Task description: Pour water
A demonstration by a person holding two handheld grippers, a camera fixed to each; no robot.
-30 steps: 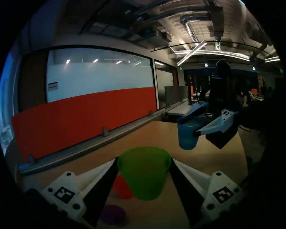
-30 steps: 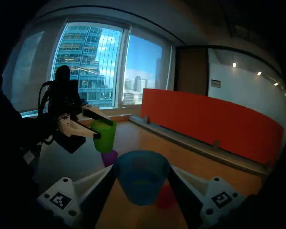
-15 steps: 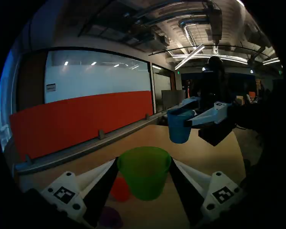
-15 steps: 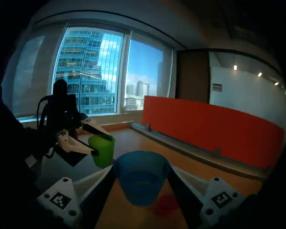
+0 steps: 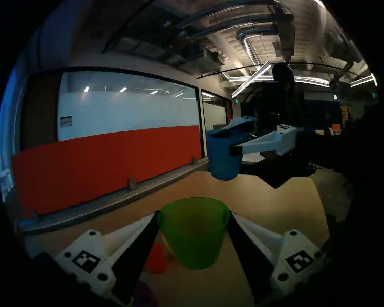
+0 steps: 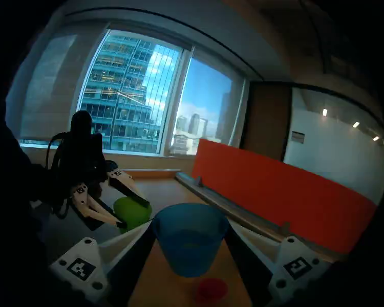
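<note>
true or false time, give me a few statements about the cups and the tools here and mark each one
1. The left tool grips a green cup. True.
2. The right tool grips a red cup. False: it grips a blue cup.
3. In the left gripper view, the blue cup sits higher than the green cup. True.
4. A red cup is clamped in one of the tools. False: the red cup stands on the table, free of both tools.
</note>
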